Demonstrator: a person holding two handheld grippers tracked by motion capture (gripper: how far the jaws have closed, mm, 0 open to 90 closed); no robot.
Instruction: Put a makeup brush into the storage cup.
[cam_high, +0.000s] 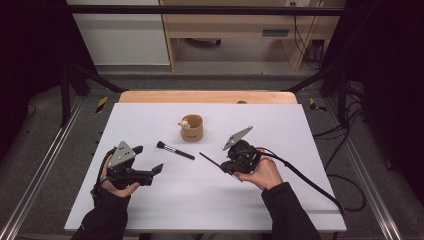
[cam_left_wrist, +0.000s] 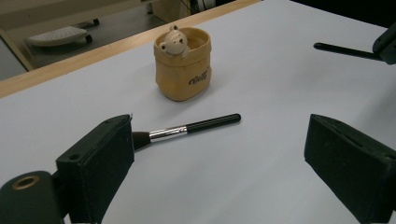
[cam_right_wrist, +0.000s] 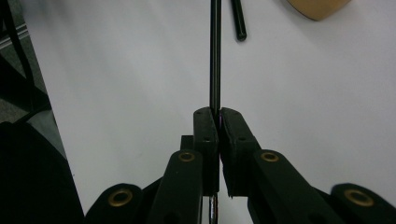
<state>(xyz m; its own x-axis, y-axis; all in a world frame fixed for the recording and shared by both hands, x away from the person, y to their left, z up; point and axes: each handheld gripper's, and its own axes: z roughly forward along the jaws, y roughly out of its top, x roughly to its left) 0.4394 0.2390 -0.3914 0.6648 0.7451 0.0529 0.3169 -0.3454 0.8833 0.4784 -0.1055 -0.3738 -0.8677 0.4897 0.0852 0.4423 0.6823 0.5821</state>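
Tan pot (cam_right_wrist: 319, 8) cut off by top edge in right gripper view; thin black stick (cam_right_wrist: 215, 56) runs past top edge, lower end hidden between closed jaws; brush (cam_left_wrist: 187, 128) bristles hidden behind near jaw in left gripper view; print on pot too small to read

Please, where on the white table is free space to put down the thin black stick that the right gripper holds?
Free: the wide near strip between the left gripper and right gripper, and the far corners of the table. Crowded: the middle, where the brush, the tan cup and the held stick lie close.
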